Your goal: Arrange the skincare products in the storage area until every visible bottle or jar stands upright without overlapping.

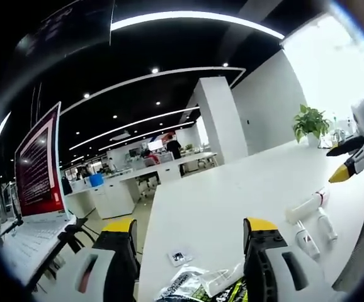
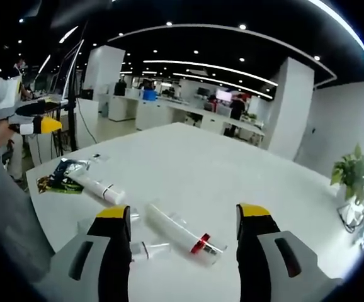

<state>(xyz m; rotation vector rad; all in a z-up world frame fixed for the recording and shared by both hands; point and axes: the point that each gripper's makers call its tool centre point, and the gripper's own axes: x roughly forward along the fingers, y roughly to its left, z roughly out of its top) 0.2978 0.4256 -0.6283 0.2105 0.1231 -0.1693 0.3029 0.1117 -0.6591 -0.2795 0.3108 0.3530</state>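
Both grippers hovering over the white counter [image 2: 232, 170], fingers spread wide, gripping nothing: left gripper [image 1: 189, 234], right gripper [image 2: 183, 221]. Long tube with red band [image 2: 183, 233] lying flat between the right fingers, small clear bottle [image 2: 147, 250] beside it, white tube [image 2: 97, 187] farther left near a crumpled wrapper [image 2: 59, 176].

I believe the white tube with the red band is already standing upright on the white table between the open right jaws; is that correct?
Not quite: in the right gripper view the white tube with the red band is lying on its side on the white table, not standing. It does lie ahead of the open right gripper.
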